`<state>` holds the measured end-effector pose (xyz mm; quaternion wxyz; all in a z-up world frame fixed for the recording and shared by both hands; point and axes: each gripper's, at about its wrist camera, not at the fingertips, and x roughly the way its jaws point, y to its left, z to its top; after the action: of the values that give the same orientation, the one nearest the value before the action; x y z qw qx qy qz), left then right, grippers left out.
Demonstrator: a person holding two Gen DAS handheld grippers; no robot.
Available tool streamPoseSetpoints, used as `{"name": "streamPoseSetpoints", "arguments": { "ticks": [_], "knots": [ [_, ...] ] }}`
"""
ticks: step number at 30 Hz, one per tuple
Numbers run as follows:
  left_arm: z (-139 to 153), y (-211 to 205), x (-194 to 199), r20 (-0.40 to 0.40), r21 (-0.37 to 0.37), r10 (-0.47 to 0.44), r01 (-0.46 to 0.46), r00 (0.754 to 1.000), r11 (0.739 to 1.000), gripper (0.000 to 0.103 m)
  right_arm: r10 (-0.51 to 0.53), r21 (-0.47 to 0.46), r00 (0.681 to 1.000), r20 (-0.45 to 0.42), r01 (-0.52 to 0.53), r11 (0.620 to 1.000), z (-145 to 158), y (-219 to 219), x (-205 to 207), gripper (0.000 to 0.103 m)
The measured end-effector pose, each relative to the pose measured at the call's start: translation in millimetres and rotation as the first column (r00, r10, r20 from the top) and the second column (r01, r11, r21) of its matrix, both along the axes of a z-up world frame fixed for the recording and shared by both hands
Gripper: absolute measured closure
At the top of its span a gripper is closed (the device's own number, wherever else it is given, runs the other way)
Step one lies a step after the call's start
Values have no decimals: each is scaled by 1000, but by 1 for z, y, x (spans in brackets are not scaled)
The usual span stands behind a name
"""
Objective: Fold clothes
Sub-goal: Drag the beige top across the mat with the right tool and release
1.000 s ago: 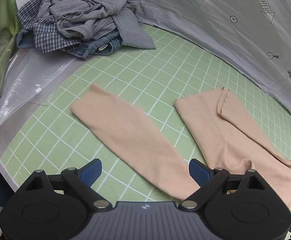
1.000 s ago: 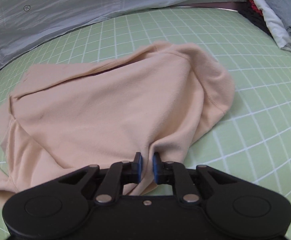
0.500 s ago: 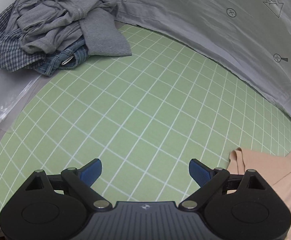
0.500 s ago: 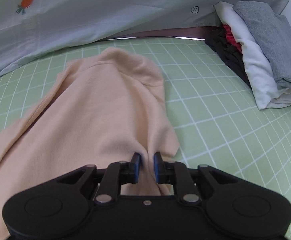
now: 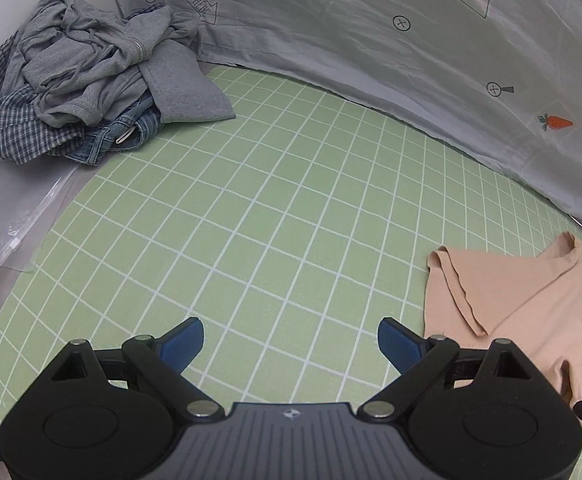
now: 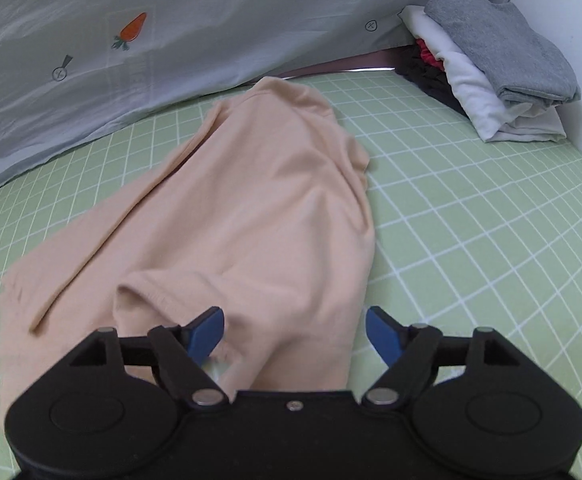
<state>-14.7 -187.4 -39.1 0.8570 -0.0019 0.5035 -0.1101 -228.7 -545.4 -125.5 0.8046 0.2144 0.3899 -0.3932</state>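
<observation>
A peach garment (image 6: pixel 259 220) lies bunched on the green checked sheet (image 6: pixel 471 240), running from near the grey pillow toward my right gripper (image 6: pixel 294 330). That gripper's jaws are opening and stand wide; a fold of the peach cloth lies between them, and the pads do not press on it. In the left wrist view the same peach garment (image 5: pixel 531 300) sits at the right edge. My left gripper (image 5: pixel 291 342) hangs open over bare sheet (image 5: pixel 251 220), left of the garment, with nothing between its fingers.
A heap of unfolded grey, plaid and denim clothes (image 5: pixel 87 88) lies at the far left. Folded grey, white and dark clothes (image 6: pixel 487 64) are stacked at the far right. A grey carrot-print pillow (image 6: pixel 171 32) lines the back. Clear plastic (image 5: pixel 3 216) lies off the sheet's left edge.
My right gripper went from shut on the peach garment to wide open, after pulling the cloth toward the folded stack. The left gripper stayed open and its view swung away from the garment.
</observation>
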Motion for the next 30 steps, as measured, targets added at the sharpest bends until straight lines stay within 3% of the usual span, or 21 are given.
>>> {"name": "streamPoseSetpoints", "arguments": {
  "ticks": [9, 14, 16, 19, 25, 30],
  "knots": [
    [-3, 27, -48, -12, 27, 1, -1, 1000, 1000, 9, 82, 55, 994, -76, -78, 995, -21, 55, -8, 25],
    [-9, 34, -62, -32, 17, 49, -48, 998, 999, 9, 137, 50, 988, -75, -133, 990, -22, 62, -25, 58],
    [-11, 31, -66, -37, 11, 55, -55, 998, 998, 9, 159, 38, 984, -79, -156, 987, -20, 61, -32, 79],
    [-13, 17, -74, -40, 1, 54, -54, 998, 999, 9, 166, 17, 982, -96, -165, 986, -16, 52, -42, 91],
    [-22, -17, -81, -48, -22, 38, -39, 998, 999, 9, 109, -35, 986, -128, -115, 993, -8, 4, -67, 94],
    [-29, -50, -71, -58, -31, 39, -41, 998, 999, 9, 21, -129, 987, -156, -41, 991, 8, -67, -85, 94]
  ]
}}
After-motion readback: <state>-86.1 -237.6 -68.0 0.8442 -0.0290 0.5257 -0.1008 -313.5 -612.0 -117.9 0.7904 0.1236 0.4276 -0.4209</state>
